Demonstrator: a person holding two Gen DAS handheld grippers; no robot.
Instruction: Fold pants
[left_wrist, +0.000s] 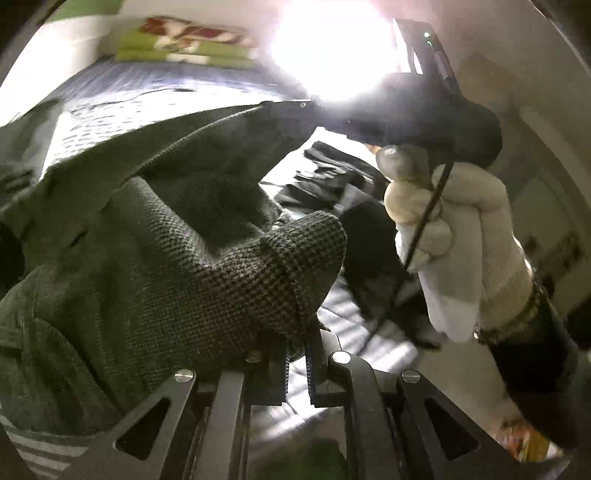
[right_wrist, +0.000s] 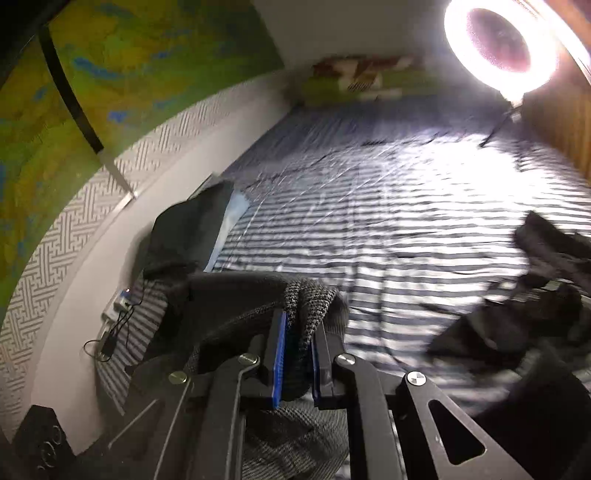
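The pants are dark grey-green woven cloth, held up above a striped bed. My left gripper is shut on a bunched edge of them, and the cloth fills the left half of the left wrist view. A taut seam runs up to the other gripper's black body, held by a gloved hand. In the right wrist view my right gripper is shut on a rolled edge of the pants, pinched between blue pads. The cloth hangs below and left of the fingers.
The striped bedsheet spreads ahead. Dark clothes lie in a heap at the right, another dark garment by the wall at the left. A bright ring light glares at the top right. Green pillows sit at the bed's far end.
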